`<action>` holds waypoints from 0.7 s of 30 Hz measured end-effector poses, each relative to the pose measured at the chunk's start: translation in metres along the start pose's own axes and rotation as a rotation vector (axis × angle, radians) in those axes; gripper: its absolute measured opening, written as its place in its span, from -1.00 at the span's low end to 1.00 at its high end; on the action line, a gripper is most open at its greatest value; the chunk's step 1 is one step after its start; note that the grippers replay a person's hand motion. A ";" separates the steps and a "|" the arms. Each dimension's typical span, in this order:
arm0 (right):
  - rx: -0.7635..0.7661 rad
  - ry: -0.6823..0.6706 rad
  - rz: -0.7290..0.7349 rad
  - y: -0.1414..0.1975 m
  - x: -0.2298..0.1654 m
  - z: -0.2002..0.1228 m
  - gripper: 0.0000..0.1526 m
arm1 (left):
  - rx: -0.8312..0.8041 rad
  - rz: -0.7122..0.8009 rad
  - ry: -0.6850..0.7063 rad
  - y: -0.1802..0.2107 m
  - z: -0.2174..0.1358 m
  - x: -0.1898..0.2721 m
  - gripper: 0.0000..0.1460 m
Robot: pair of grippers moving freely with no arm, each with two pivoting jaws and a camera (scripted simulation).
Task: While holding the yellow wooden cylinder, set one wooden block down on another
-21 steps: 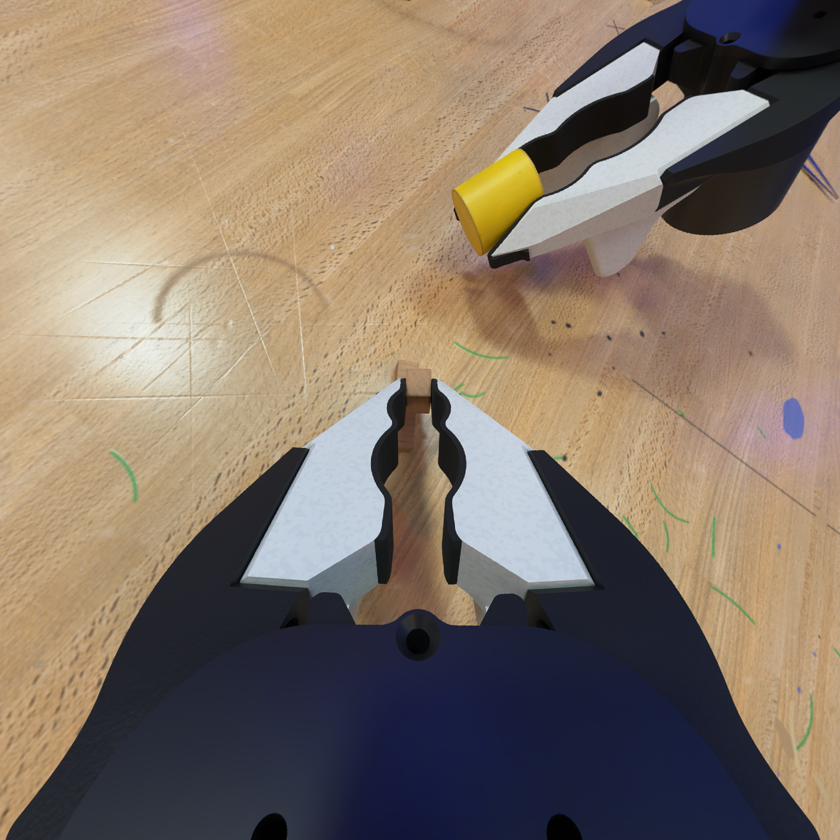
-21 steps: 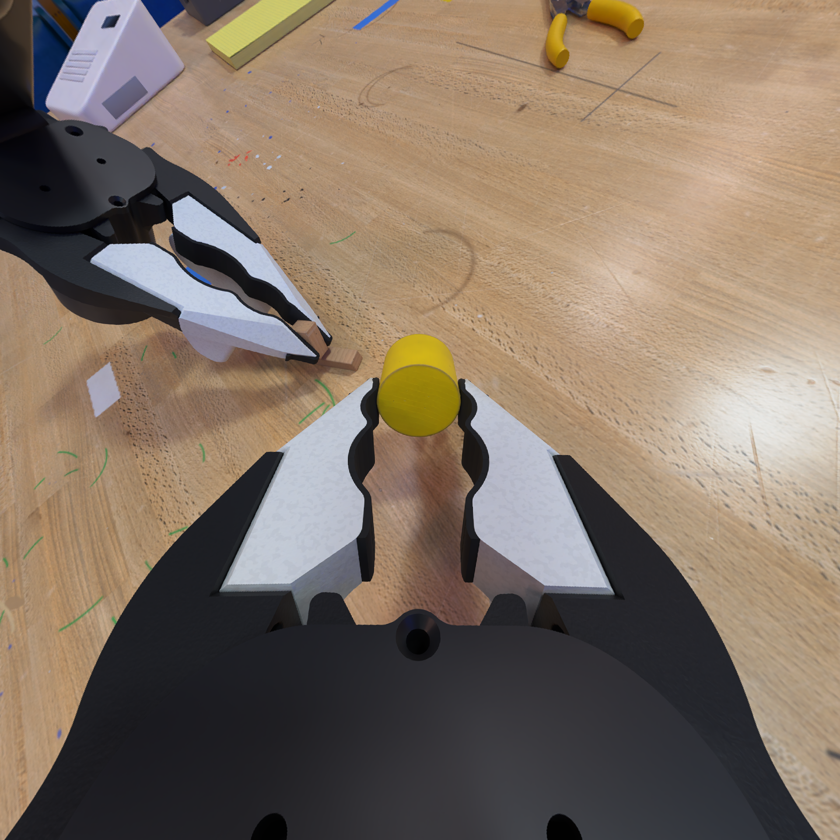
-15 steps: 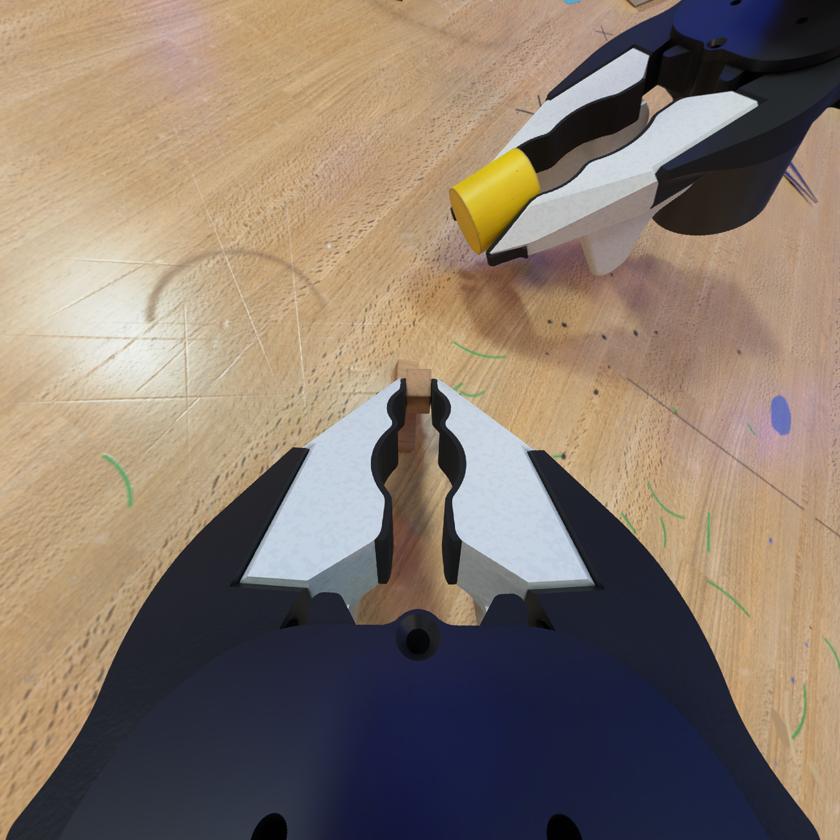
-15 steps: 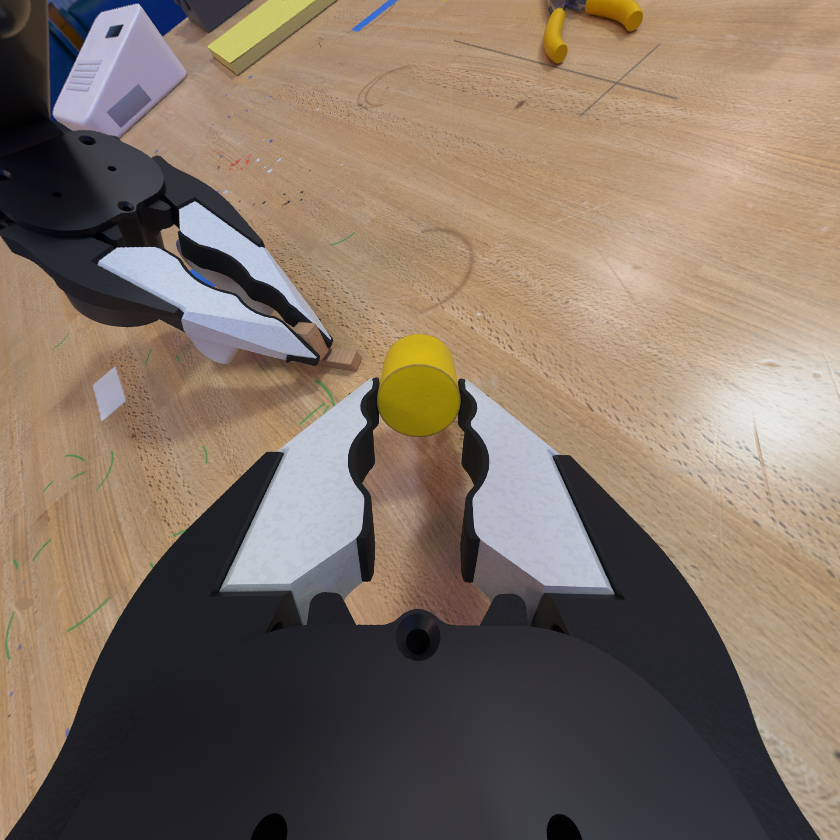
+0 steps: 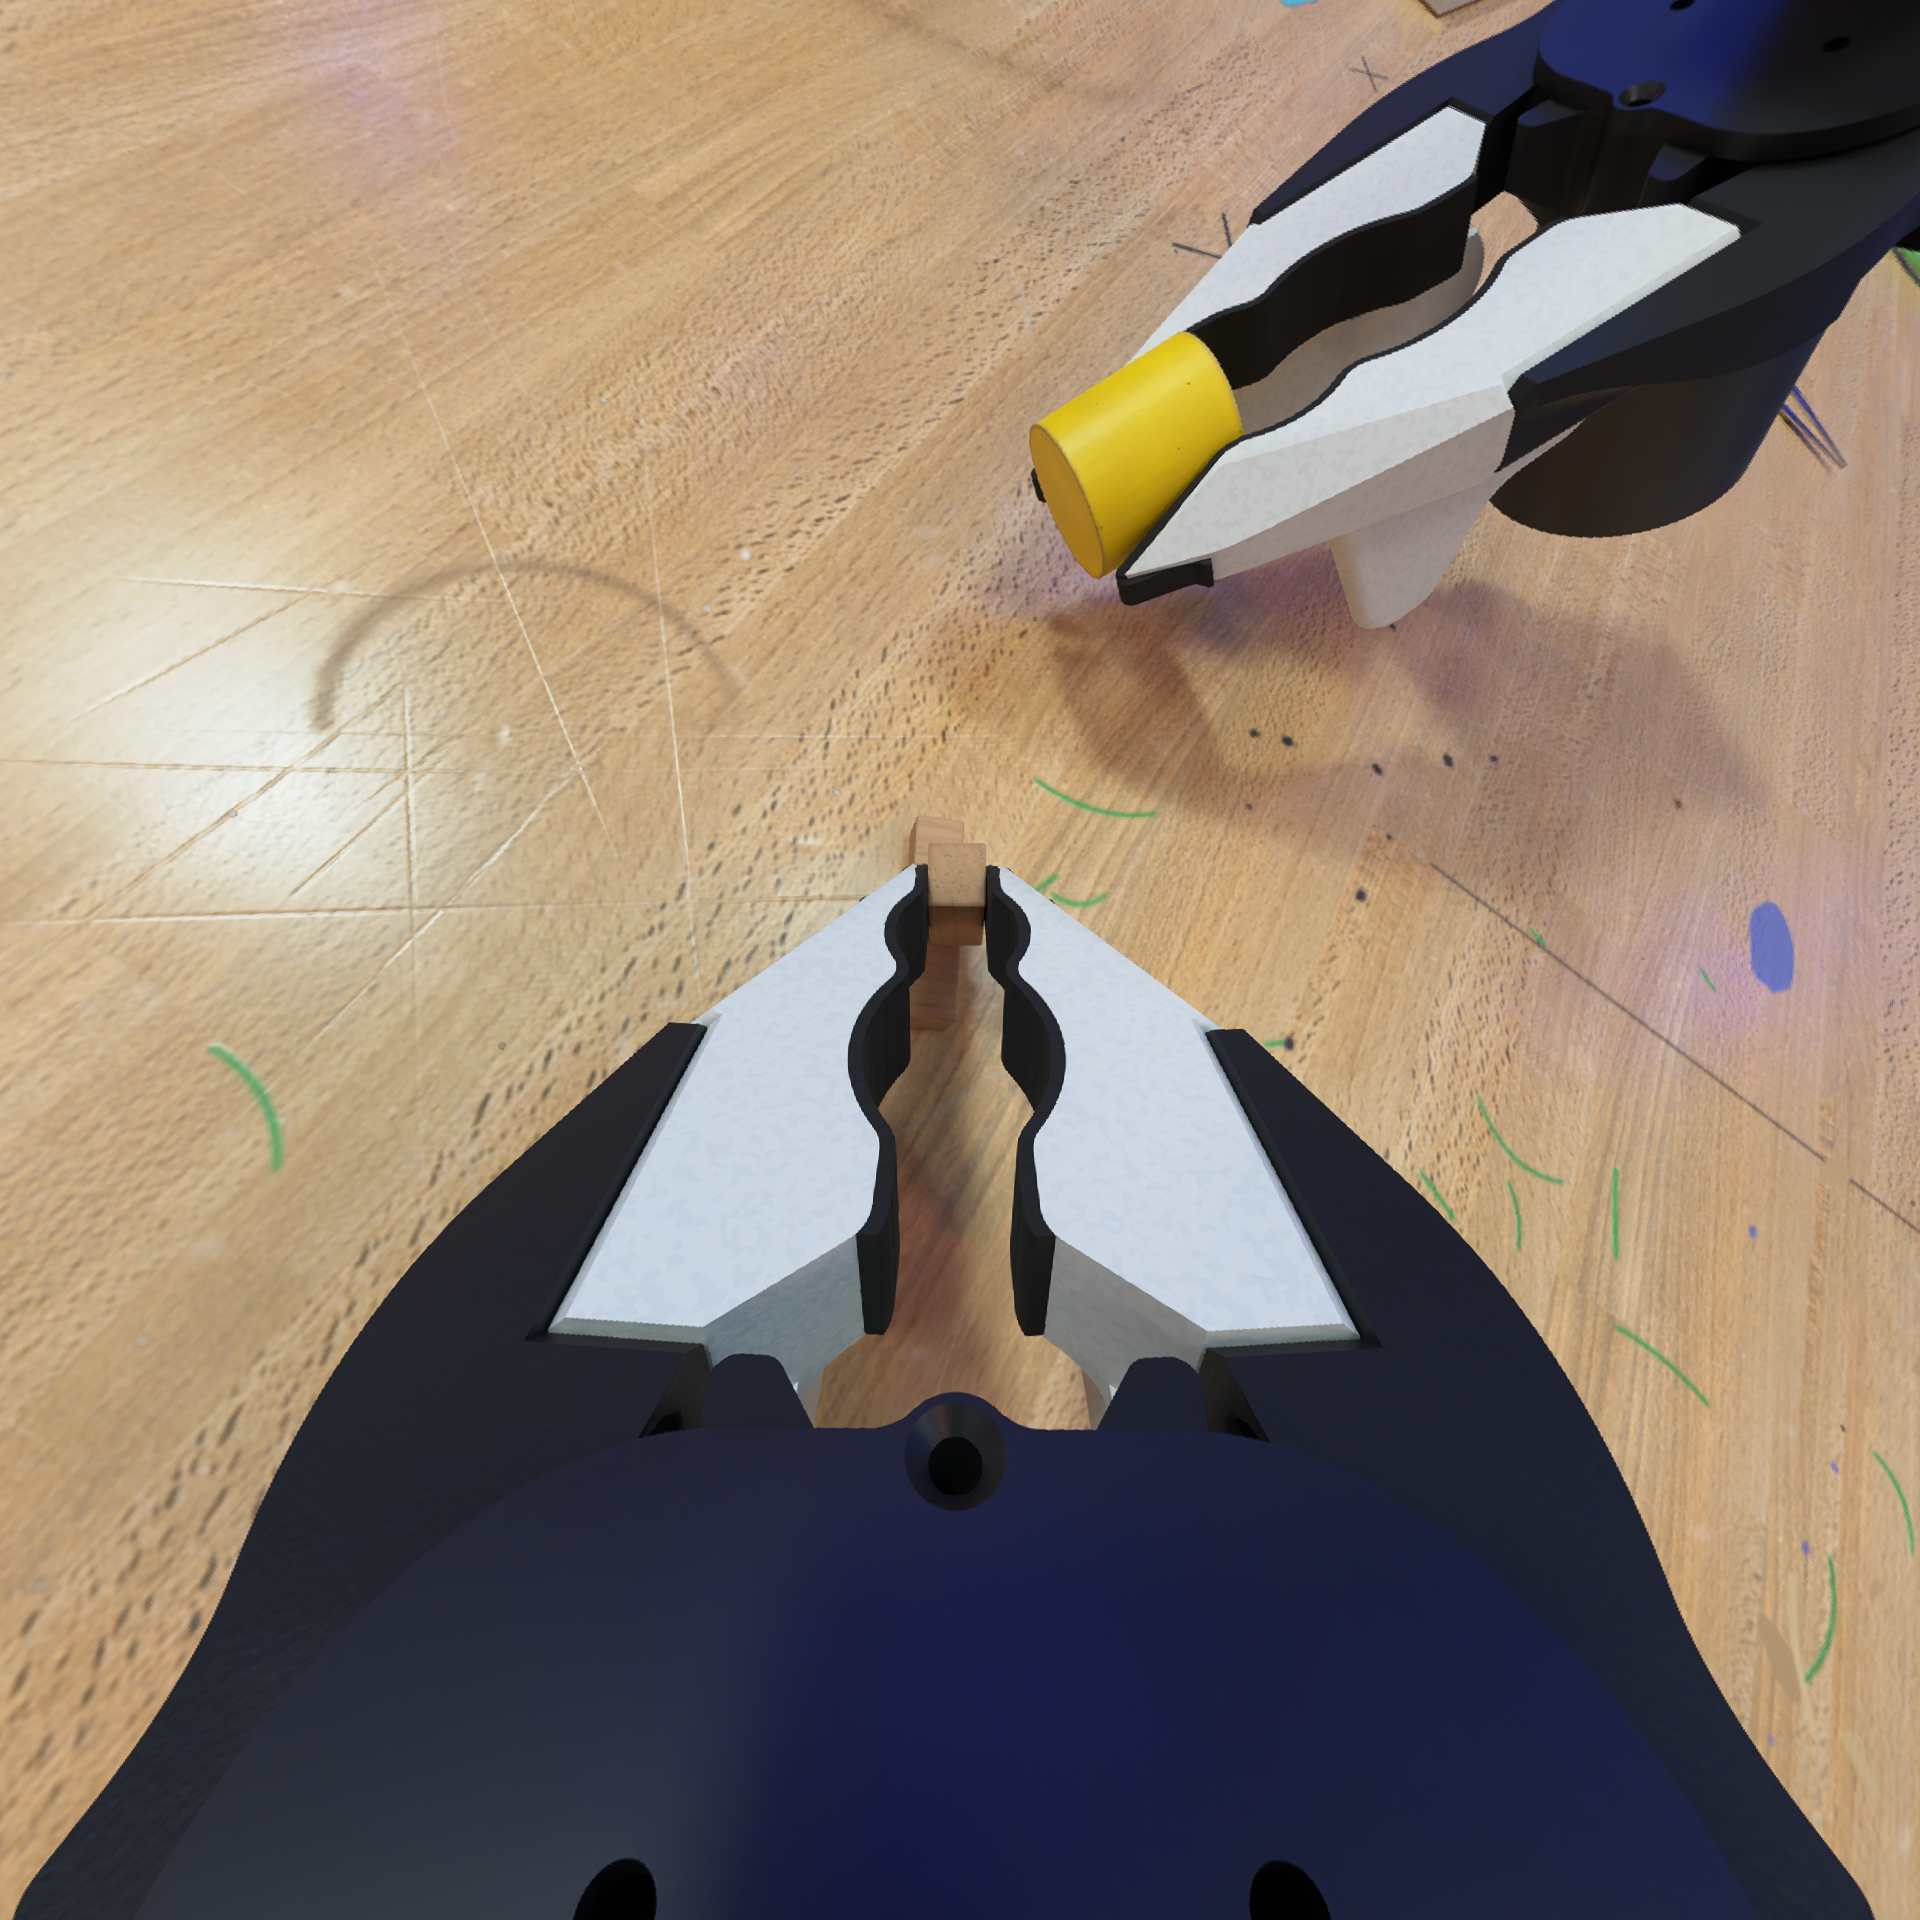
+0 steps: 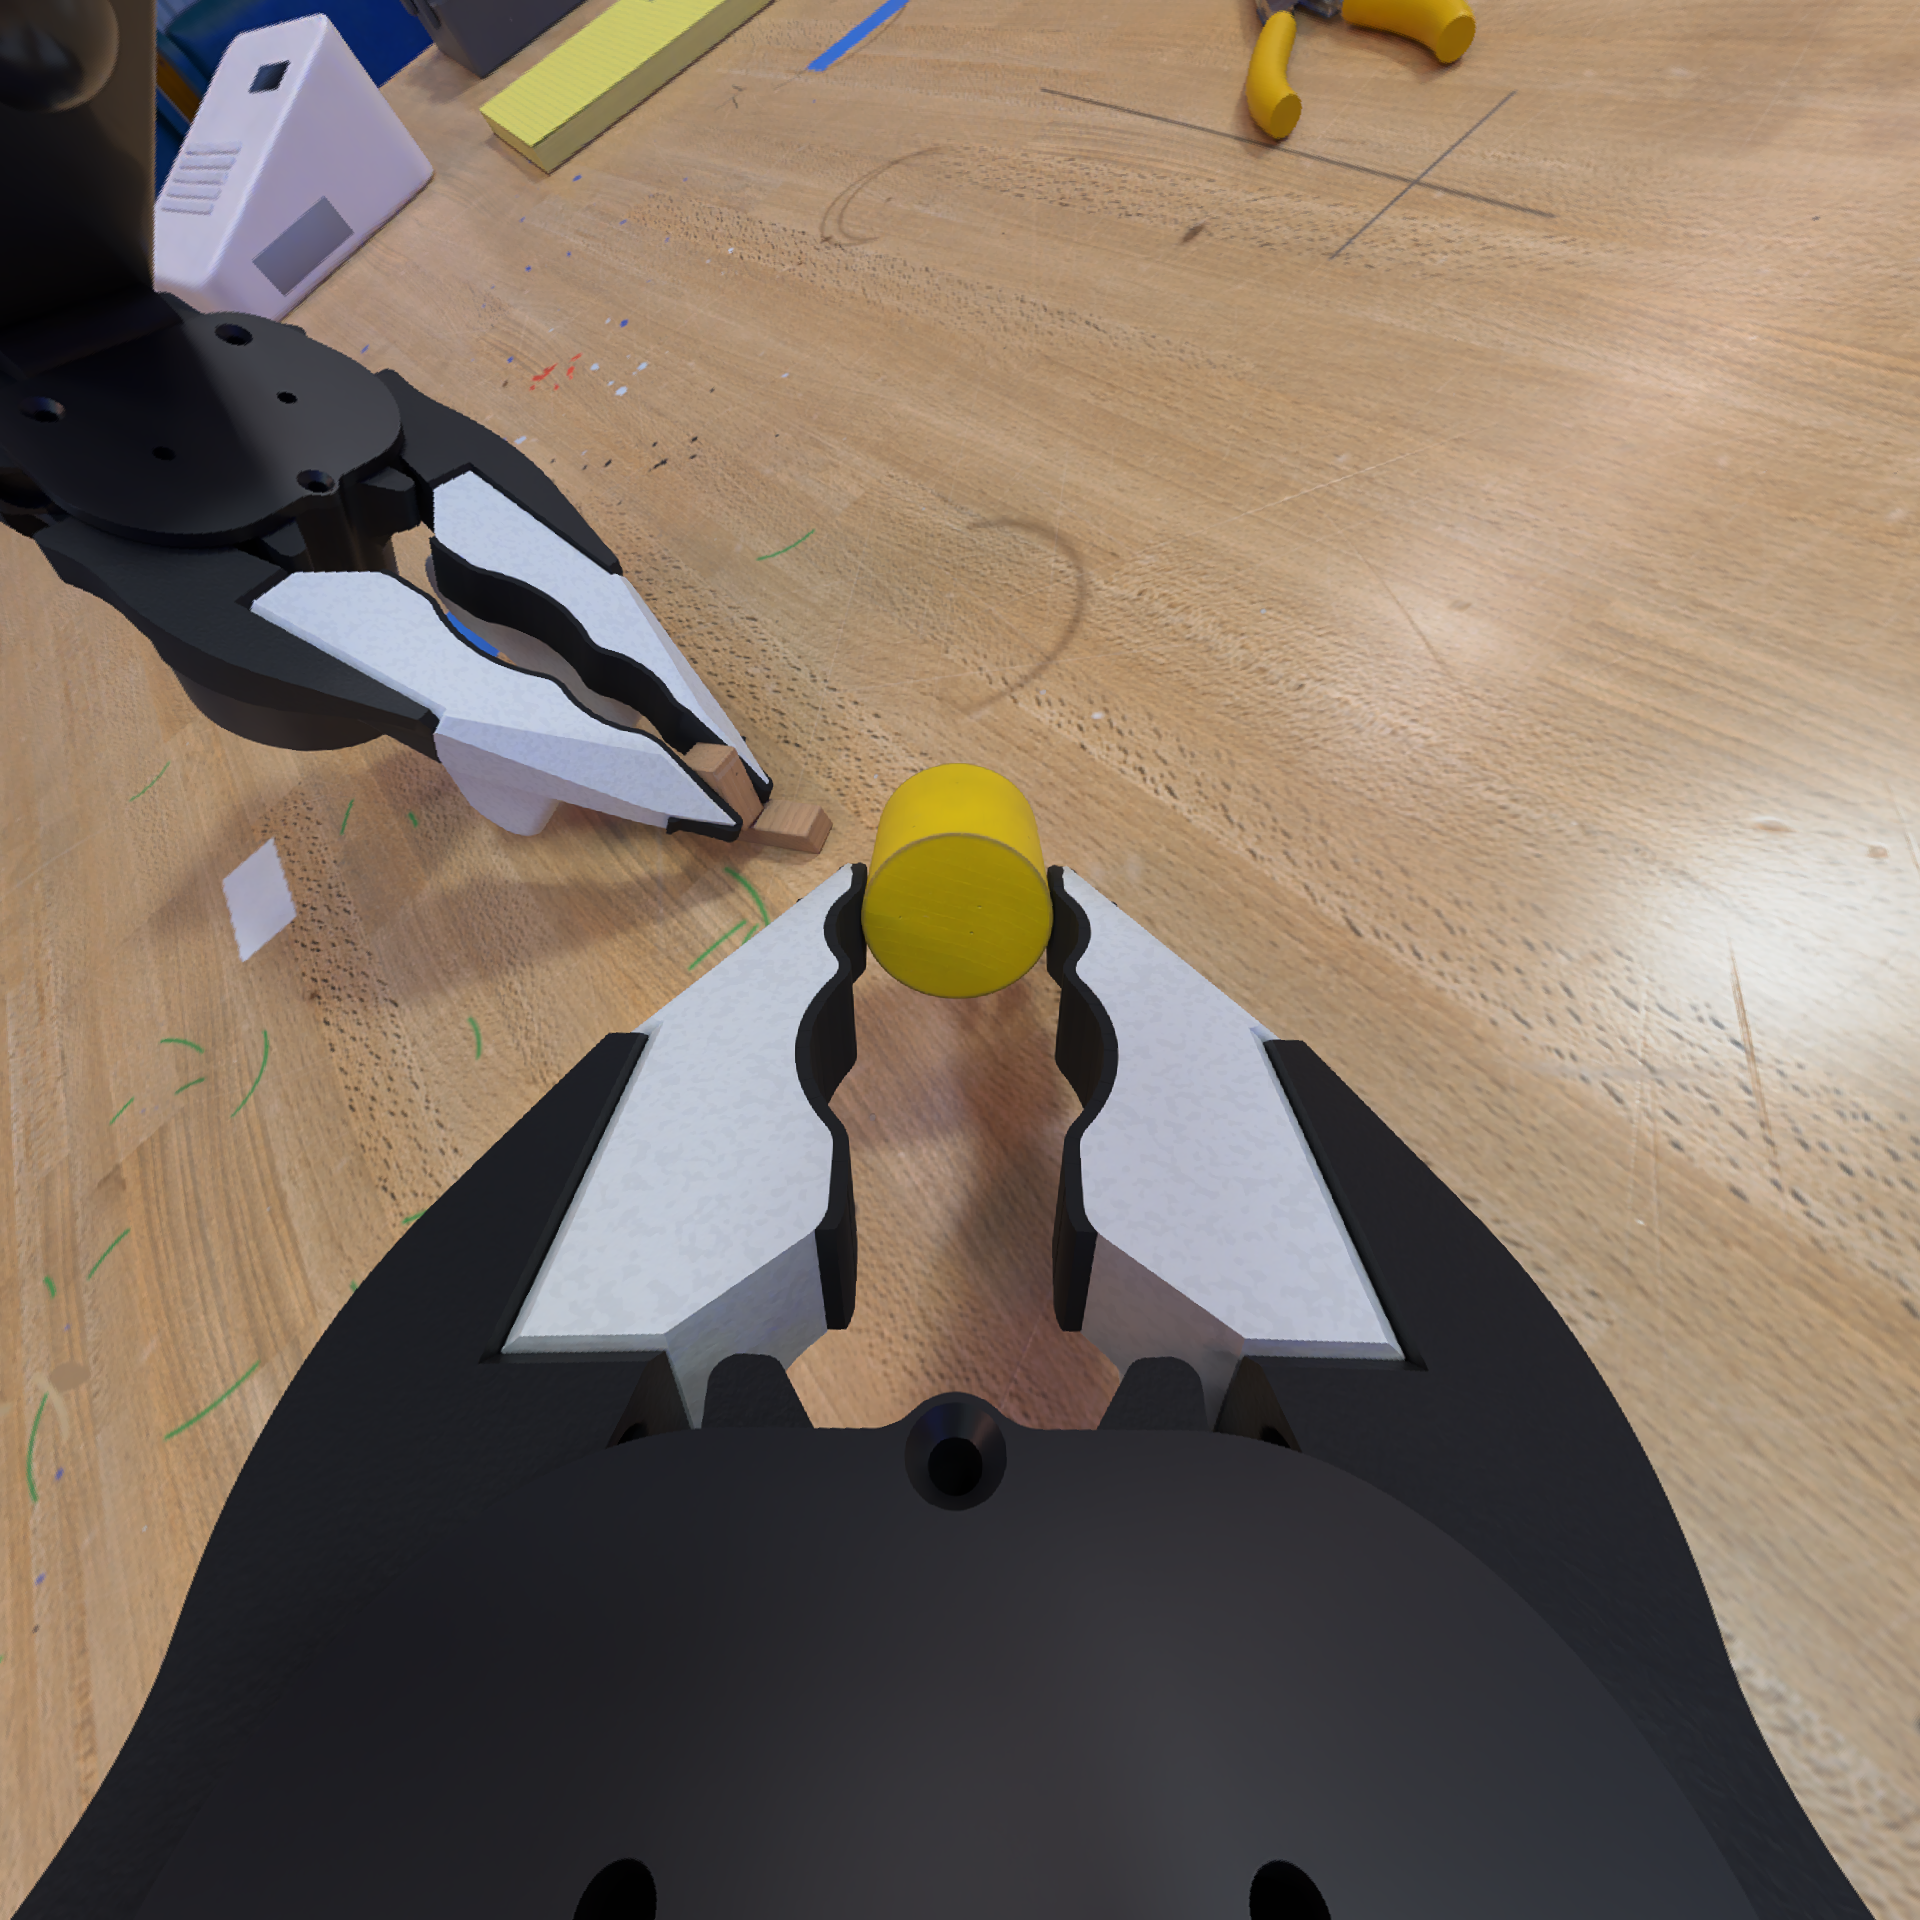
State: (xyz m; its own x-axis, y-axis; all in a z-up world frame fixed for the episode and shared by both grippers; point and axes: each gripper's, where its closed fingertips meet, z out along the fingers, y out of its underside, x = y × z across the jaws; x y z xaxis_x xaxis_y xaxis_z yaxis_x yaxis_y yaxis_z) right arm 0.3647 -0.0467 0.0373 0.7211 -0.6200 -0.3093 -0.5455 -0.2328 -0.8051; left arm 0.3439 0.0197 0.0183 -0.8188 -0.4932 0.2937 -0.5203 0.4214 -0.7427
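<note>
My left gripper is shut on a small light wooden block, low over the table. A second, flat wooden block lies under and just beyond its tips. In the right wrist view the left gripper holds the small block against or just above the flat block; I cannot tell whether they touch. My right gripper is shut on the yellow wooden cylinder and holds it level above the table, just right of the blocks. In the left wrist view the right gripper and the cylinder are at the upper right.
The wooden table is scratched and paint-flecked. At its far left stand a white wedge-shaped box, a flat yellow block and a dark post. Yellow-handled pliers lie at the far edge. A white paper scrap lies near the left gripper.
The right gripper with the cylinder has drifted slightly away from the left gripper. The left gripper stays shut on its block at the same spot.
</note>
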 end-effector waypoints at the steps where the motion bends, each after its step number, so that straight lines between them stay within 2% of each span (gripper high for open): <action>1: -0.001 0.000 -0.001 0.000 0.000 0.000 -0.55 | 0.001 -0.001 0.000 0.000 0.000 0.000 -0.87; 21: -0.003 -0.001 0.004 0.000 0.001 0.000 -0.55 | -0.001 -0.004 0.004 0.000 0.000 0.000 -0.87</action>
State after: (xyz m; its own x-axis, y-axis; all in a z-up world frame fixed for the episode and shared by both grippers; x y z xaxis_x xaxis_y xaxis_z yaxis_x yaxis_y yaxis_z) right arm 0.3651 -0.0469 0.0365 0.7194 -0.6202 -0.3128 -0.5495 -0.2328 -0.8024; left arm 0.3443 0.0198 0.0182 -0.8174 -0.4923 0.2990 -0.5241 0.4203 -0.7407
